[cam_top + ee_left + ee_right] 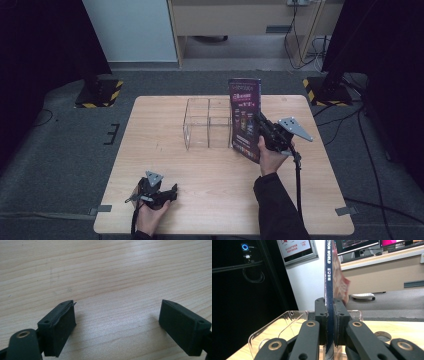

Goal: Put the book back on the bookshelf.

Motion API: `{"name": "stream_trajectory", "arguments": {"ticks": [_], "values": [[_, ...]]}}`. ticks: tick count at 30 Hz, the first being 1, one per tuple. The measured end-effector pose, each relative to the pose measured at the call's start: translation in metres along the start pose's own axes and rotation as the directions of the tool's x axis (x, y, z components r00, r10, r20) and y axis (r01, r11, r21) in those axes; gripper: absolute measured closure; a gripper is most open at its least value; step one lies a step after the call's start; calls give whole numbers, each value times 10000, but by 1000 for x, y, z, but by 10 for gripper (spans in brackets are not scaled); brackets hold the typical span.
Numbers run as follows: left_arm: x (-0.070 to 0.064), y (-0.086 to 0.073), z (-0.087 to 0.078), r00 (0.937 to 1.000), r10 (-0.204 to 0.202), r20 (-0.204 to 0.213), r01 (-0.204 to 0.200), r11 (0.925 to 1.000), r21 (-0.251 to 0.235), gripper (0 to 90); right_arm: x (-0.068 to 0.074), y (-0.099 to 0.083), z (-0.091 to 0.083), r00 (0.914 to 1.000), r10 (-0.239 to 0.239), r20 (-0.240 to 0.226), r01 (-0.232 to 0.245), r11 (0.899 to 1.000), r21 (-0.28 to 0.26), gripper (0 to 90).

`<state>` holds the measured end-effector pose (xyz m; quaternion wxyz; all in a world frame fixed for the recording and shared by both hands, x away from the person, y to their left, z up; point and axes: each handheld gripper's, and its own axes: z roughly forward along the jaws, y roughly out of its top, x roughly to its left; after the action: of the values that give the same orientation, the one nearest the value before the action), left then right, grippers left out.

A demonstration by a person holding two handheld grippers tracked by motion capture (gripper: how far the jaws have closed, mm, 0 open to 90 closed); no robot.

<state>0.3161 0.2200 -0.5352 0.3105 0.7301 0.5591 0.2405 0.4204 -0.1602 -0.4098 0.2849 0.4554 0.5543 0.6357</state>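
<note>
Two hand-held grippers work over a wooden tabletop [210,170]. Right hand-held gripper [329,315] clamps an upright magazine [246,117] beside a clear box [207,123]. Left hand-held gripper [117,315] rests near the tabletop's front edge, jaws wide apart.

surface: light wooden table [200,165] | on it: clear plastic divided box [207,131], mid-far

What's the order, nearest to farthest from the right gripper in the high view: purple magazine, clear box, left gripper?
1. Purple glossy magazine: clamped upright in the right gripper, touching it.
2. Clear plastic divided box: just left of the magazine, mid-table.
3. Left gripper: resting at the table's near left edge, fingers open.
</note>
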Motion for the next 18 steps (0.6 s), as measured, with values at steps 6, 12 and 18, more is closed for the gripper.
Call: {"name": "stream_trajectory", "arguments": {"ticks": [6,12,18], "values": [[0,0,0,10000,-6,-1,6,10000,-3,126,-1,-5,-6,9998,-198,-9,198,9997,126,843],[0,0,0,10000,-3,-4,3,10000,-2,127,-3,-6,-13,9996,-265,-70,267,9992,286,839],[0,0,0,10000,-1,-7,1,10000,-1,126,-5,-5,-23,9981,-528,-319,552,9953,800,830]]}}
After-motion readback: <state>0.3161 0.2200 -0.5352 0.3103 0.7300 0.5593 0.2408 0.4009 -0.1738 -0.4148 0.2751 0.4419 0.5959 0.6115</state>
